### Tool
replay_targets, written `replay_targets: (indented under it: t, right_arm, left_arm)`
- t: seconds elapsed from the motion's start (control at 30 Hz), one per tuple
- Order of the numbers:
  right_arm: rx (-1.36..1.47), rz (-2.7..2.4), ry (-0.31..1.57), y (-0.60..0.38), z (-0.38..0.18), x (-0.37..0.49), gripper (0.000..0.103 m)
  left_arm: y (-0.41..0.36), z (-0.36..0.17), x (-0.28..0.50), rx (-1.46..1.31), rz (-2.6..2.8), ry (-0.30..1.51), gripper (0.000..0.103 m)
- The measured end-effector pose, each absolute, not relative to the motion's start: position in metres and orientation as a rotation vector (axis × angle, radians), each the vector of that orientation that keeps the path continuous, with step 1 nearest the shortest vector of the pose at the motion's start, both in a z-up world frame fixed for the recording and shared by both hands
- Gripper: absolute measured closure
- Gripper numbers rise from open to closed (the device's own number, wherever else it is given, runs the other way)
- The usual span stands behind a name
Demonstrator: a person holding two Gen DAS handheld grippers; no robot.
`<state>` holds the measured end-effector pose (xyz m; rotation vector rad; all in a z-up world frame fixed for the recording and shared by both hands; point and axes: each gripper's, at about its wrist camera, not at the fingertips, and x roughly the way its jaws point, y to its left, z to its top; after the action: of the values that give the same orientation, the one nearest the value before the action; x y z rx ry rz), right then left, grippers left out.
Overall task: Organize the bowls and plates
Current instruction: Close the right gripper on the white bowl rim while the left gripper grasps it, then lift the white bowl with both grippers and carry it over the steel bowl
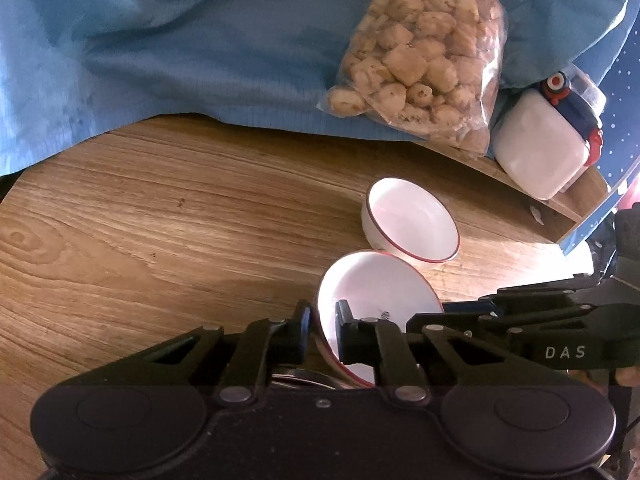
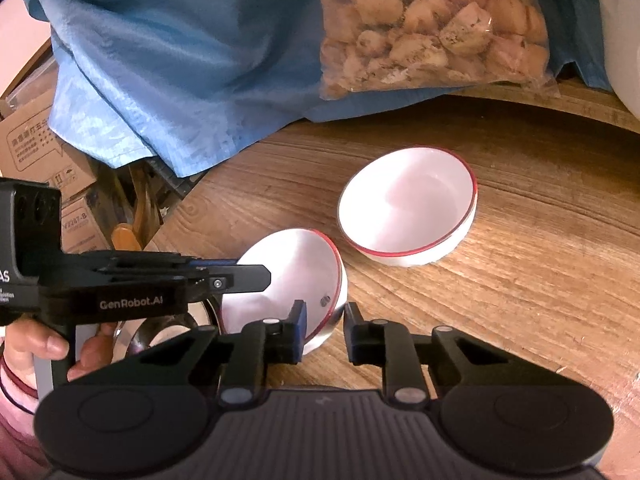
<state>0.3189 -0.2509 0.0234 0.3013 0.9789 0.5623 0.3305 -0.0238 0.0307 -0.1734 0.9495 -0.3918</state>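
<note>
Two white bowls with red rims are on a round wooden table (image 1: 160,220). The far bowl (image 1: 412,224) (image 2: 408,204) sits upright and free. The near bowl (image 1: 380,292) (image 2: 288,272) is tilted. My left gripper (image 1: 323,318) is shut on its left rim, one finger inside the bowl and one outside. My right gripper (image 2: 325,316) is shut on the opposite rim. Each gripper shows in the other's view: the right gripper (image 1: 416,320) reaches in from the right, the left gripper (image 2: 264,278) from the left. A shiny steel dish (image 2: 160,332) lies partly hidden under the near bowl.
A crumpled blue cloth (image 1: 180,40) covers the back of the table. On it lies a clear bag of pale food chunks (image 1: 424,64). A white container with a red and blue lid (image 1: 540,152) stands at the back right. Cardboard boxes (image 2: 32,148) sit beyond the table's left edge.
</note>
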Motion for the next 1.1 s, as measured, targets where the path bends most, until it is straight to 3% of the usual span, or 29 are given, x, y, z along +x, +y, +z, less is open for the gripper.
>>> replay_targets:
  t: [0.33,0.73,1.1]
  right_arm:
    - [0.313,0.539,0.972,-0.252,0.021,0.316,0.085]
    - [0.34,0.525,0.941,-0.259,0.023,0.311,0.092]
    - [0.38,0.53,0.926,-0.266,0.025,0.307,0.093]
  left_arm:
    - [-0.023,0.035,0.328,-0.187,-0.381,0.929,0.095]
    - [-0.02,0.045,0.322,-0.206,-0.369,0.9,0.095]
    - [-0.022,0.055,0.318,-0.218,-0.359,0.864,0.094]
